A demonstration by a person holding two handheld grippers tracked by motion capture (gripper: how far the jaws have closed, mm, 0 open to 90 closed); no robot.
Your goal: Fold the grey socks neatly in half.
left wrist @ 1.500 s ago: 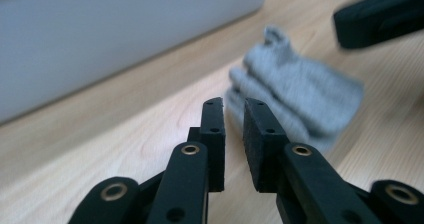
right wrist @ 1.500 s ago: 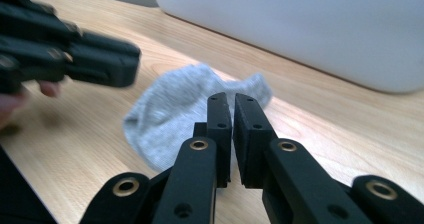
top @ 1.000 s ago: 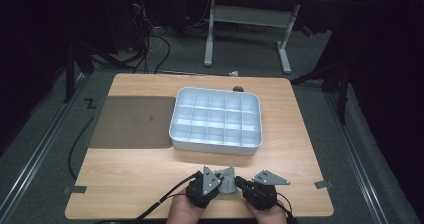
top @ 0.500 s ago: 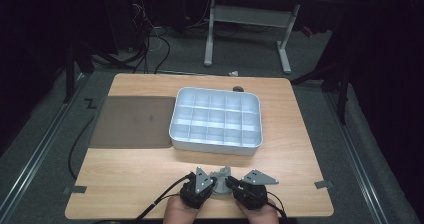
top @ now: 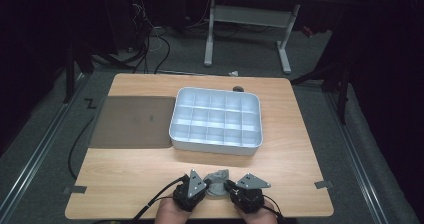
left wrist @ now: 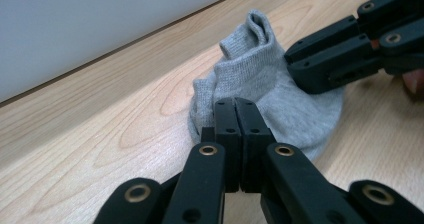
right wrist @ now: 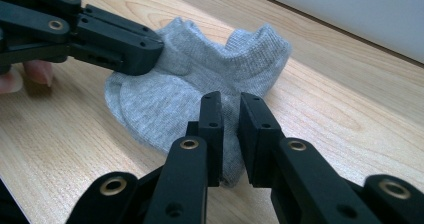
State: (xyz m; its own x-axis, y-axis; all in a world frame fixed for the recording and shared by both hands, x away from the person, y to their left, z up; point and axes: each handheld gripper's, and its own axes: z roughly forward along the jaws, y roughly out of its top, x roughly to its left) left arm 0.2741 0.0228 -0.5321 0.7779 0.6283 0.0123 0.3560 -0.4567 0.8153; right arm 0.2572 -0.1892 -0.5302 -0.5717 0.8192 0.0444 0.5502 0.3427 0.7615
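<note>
At the counter's [top: 125, 184] near edge we see the grey sock [top: 218, 178] lying between both grippers. The left gripper [left wrist: 239, 115] has its jaws pressed together at the sock's edge; the right gripper [right wrist: 230, 115] has just opened its jaws slightly, cloth between them. Beyond stand the white tray [top: 216, 145] and a brown mat [top: 132, 121].

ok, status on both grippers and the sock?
Left gripper shut on grey sock edge. Right gripper jaws slightly apart, sock between, just been opening. Compartment tray beyond, nothing in the way.
</note>
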